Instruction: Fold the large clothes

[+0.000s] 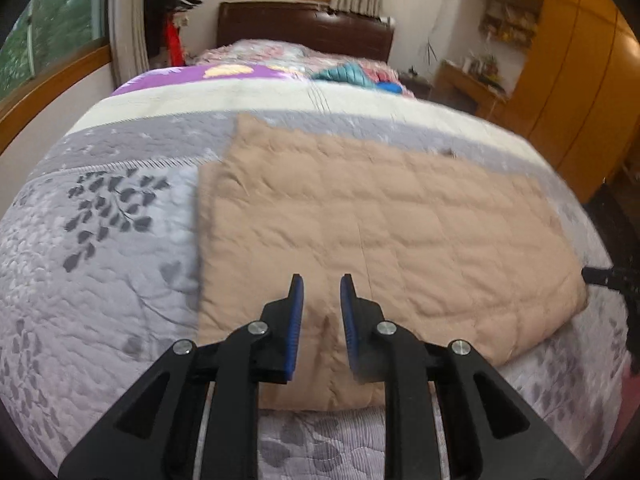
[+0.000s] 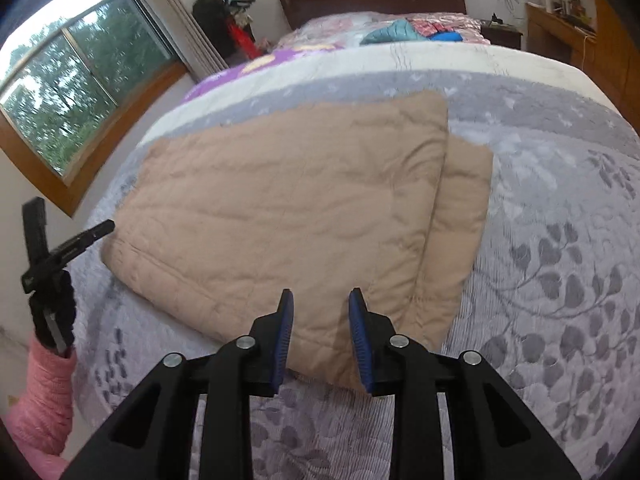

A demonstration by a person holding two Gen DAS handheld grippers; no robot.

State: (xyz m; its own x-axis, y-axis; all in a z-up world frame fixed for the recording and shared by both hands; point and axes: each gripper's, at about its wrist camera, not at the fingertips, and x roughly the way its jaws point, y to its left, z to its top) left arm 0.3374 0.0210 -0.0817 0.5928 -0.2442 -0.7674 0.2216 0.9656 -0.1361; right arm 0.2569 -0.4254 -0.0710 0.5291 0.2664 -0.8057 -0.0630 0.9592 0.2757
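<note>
Left claw (image 1: 322,280) slightly parted, empty above the folded tan garment (image 1: 360,220); right claw (image 2: 320,296) likewise, holding nothing

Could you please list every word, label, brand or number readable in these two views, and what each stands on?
None can be read.
Tan quilted garment: no label shows.
Grey leaf-patterned bedspread: pattern only.
Shelf clutter: too small and blurred.
Both grippers, left and right: no markings.

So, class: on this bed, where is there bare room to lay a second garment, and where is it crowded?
Free: the grey leaf-print bedspread left of the folded tan garment, and the wide stretch on its other side. A cream band lies bare beyond it. Crowded: the headboard end, piled with teal and pink clothes.
</note>
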